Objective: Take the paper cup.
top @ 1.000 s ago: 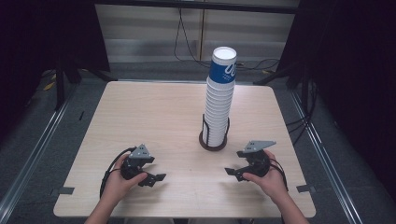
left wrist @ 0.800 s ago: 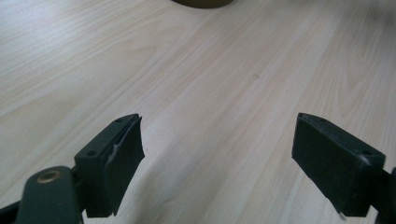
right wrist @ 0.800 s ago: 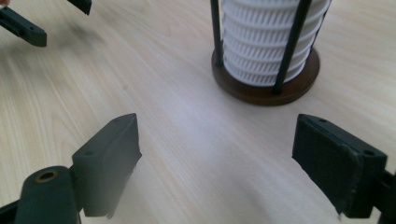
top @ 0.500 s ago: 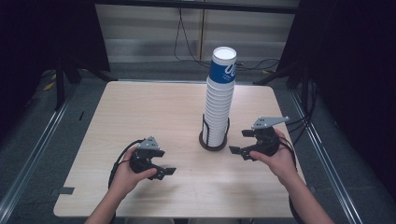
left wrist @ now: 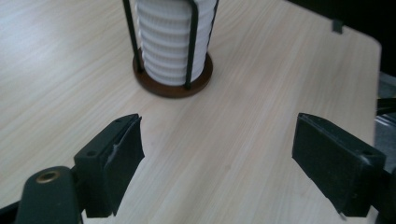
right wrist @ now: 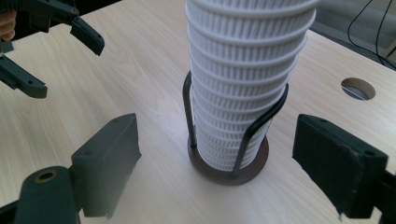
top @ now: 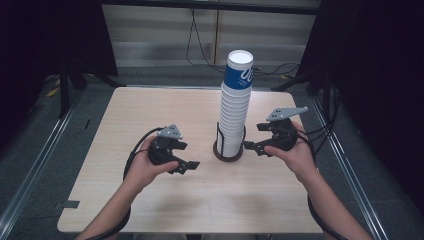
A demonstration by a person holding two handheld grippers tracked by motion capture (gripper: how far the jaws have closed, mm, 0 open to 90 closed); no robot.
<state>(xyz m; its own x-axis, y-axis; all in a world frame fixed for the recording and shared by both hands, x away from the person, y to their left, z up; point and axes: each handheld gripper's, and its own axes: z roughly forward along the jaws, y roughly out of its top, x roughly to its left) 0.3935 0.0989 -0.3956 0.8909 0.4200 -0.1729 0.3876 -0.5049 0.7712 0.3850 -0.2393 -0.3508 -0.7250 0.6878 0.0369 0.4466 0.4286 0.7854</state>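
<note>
On the left, the left gripper [top: 186, 155] is above the table [top: 150, 110] with its jaws apart and nothing between them. In the middle, the tall stack of white cups [top: 235, 110] stands upright in a round wire holder [top: 229, 151]. On the right, the right gripper [top: 254, 137] is just beside this holder, jaws wide apart and empty, pointing at the stack.
</note>
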